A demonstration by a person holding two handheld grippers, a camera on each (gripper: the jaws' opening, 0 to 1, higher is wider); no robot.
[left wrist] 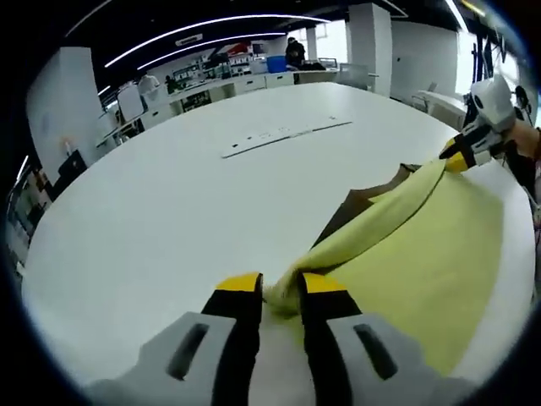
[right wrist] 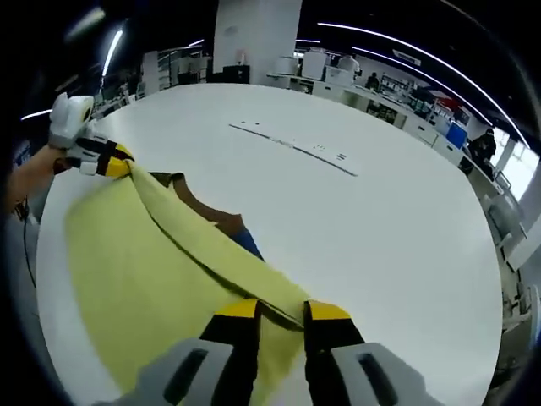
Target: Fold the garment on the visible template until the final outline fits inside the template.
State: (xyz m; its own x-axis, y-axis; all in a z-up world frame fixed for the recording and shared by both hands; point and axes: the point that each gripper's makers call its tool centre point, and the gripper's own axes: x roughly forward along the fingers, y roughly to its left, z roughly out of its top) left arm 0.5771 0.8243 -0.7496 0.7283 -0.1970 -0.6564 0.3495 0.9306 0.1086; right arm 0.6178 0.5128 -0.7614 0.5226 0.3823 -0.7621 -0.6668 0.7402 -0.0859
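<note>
Stretching a yellow garment point(left wrist: 423, 254) between two claws above the white bench point(left wrist: 169, 211).
Left claw point(left wrist: 281, 289) is clamped on one bunched edge of the cloth; right claw point(right wrist: 281, 311) is clamped on the opposite end. A brown template point(left wrist: 355, 207) peeks from beneath the fold. A pale strip point(right wrist: 296, 145) lies well apart.

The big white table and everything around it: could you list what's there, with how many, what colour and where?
table: one, white, under everything.
garment: one, pale yellow, stretched between the two grippers above the table's near side.
brown piece: one, beside and partly under the garment's fold; a blue bit next to it.
long strip: one, white with dark marks, flat mid-table.
desks and shelves: several, white, beyond the table.
left gripper: one, black and yellow, clamped on the garment.
right gripper: one, same colours, clamped on the garment.
</note>
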